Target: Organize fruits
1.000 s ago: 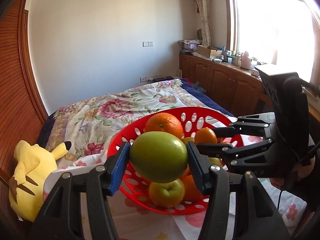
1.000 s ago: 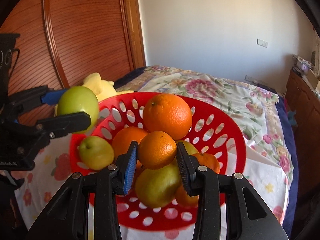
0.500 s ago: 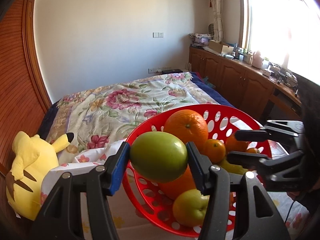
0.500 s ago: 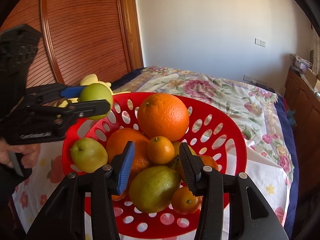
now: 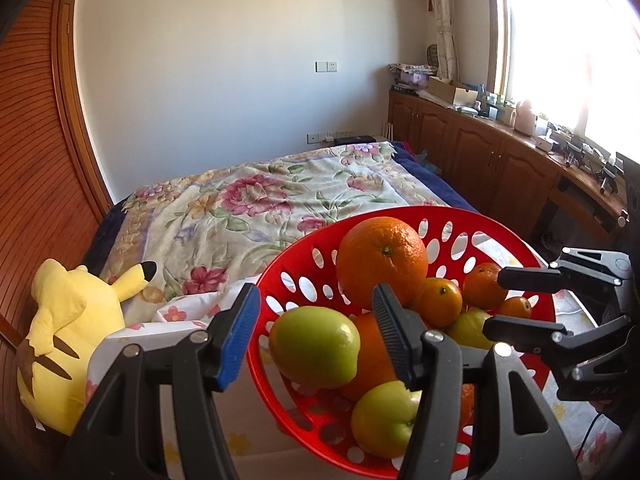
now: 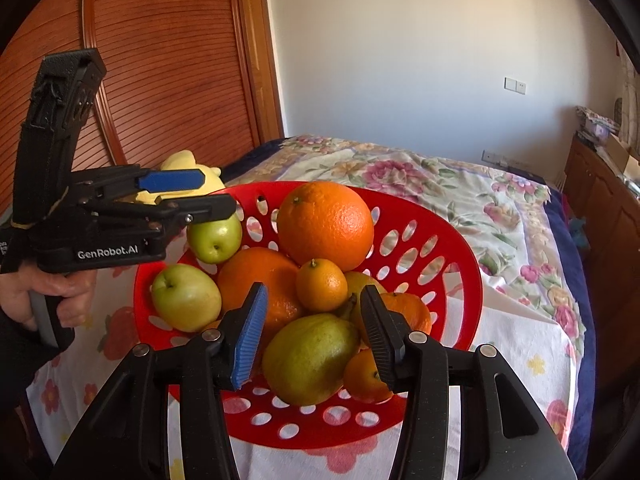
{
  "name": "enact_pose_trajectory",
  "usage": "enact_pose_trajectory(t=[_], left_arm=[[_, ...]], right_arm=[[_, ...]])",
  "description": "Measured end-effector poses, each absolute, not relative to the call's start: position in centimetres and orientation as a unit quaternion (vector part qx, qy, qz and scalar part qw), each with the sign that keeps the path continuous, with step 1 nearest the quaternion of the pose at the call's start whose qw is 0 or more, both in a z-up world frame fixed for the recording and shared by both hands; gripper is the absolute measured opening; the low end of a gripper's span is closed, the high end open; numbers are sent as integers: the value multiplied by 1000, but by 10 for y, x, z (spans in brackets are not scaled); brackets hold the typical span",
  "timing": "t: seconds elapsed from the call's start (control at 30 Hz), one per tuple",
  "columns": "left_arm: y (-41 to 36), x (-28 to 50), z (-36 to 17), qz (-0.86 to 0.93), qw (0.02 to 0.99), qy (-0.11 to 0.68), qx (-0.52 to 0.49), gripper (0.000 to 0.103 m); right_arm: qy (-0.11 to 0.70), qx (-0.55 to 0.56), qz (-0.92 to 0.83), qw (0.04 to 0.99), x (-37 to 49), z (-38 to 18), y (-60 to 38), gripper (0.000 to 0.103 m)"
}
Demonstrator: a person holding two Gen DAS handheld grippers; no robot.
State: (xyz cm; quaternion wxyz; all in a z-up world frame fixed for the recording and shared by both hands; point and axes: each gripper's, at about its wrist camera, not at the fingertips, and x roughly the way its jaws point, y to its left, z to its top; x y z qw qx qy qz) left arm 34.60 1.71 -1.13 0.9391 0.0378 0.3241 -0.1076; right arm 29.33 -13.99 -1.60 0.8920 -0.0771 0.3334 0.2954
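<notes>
A red perforated basket (image 5: 400, 210) (image 6: 472, 272) stands on the flowered cloth, piled with fruit. My left gripper (image 5: 316, 292) (image 6: 218, 192) hovers over its left rim with its jaws opening. A green apple (image 5: 314, 346) (image 6: 214, 236) lies just below and between them, free of both pads, resting against the oranges. My right gripper (image 6: 314, 292) (image 5: 494, 302) is open over the basket's near side, holding nothing. A small orange (image 6: 321, 285) sits on the pile just beyond its fingers. A big orange (image 6: 325, 226) tops the heap, with a second green apple (image 6: 186, 298) and a yellow-green pear (image 6: 310, 358) lower down.
A yellow plush toy (image 5: 68, 332) lies left of the basket, by the ribbed wooden panel (image 6: 160, 60). The bed with a floral cover (image 5: 248, 200) stretches behind. Wooden cabinets (image 5: 480, 160) line the window wall. A person's hand (image 6: 52, 296) grips the left gripper's handle.
My left gripper came down over the basket's left rim and opened; the green apple dropped out onto the fruit. My right gripper opened and left the small orange on the pile.
</notes>
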Motion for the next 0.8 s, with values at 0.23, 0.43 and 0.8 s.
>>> enact_pose_trajectory(t=[0.23,0.43,0.8], left_arm=[[15,322,-8,-104,942,317,36,61],[14,296,-4,-98,946,308,35,67],[14,238,5,-93,955,278,36,74]], right_arm=[[330,-69,285,897,279,-16,-143,49],[324,-61,273,904,262,-13,-143,49],[317,-46,244,915,216,-17,-146,50]])
